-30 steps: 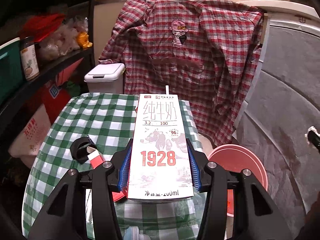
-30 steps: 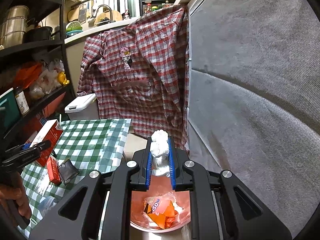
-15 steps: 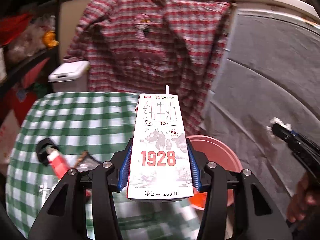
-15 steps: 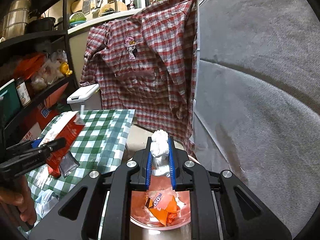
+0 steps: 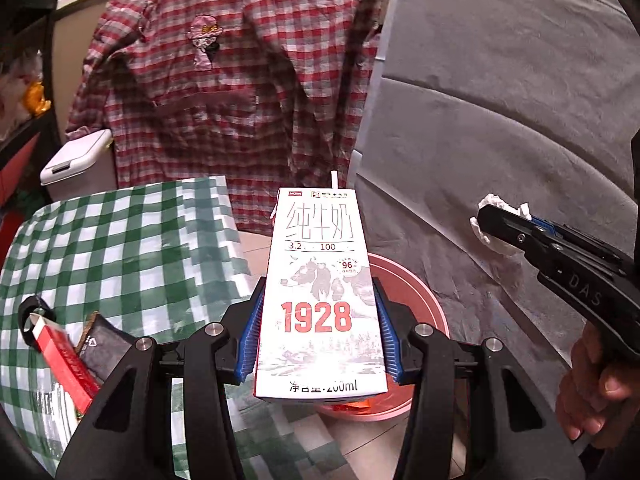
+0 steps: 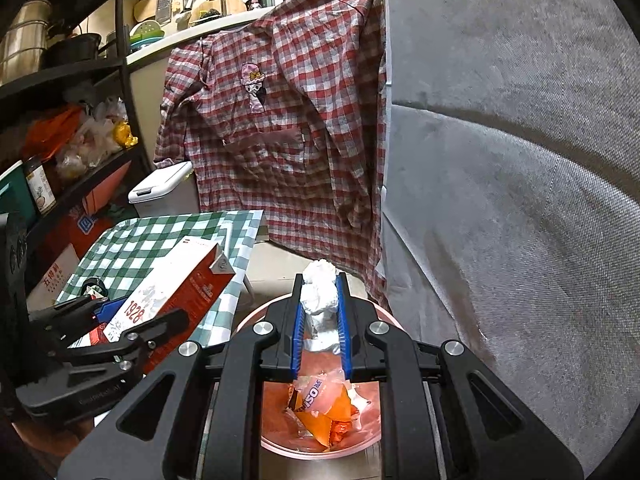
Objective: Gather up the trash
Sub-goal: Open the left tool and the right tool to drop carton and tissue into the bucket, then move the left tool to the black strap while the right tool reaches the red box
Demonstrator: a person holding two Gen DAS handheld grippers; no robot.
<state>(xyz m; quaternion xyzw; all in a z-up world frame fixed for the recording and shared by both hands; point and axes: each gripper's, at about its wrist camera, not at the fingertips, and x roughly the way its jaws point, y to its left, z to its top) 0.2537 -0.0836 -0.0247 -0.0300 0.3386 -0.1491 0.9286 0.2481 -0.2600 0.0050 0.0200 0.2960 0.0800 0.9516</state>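
My left gripper (image 5: 318, 344) is shut on a white and red milk carton (image 5: 320, 296) with "1928" printed on it. It holds the carton over the near rim of a pink bin (image 5: 424, 300). The carton also shows in the right wrist view (image 6: 176, 292), at the table's edge. My right gripper (image 6: 320, 340) is shut on a crumpled white tissue (image 6: 319, 300) and hangs above the pink bin (image 6: 320, 432), which holds orange wrappers (image 6: 324, 404). The right gripper also shows in the left wrist view (image 5: 500, 224), with the tissue (image 5: 490, 204) in it.
A table with a green checked cloth (image 5: 120, 248) stands left of the bin. A red box (image 5: 64, 364), a dark wrapper (image 5: 100, 348) and a plastic bottle (image 5: 52, 412) lie on it. A plaid shirt (image 5: 240, 80) hangs behind. A grey sofa (image 6: 520, 200) fills the right. A white lidded bin (image 5: 76, 160) stands behind the table.
My left gripper has carried the milk carton to the right, from over the table to over the pink bin's rim. My right gripper has kept the tissue above the bin.
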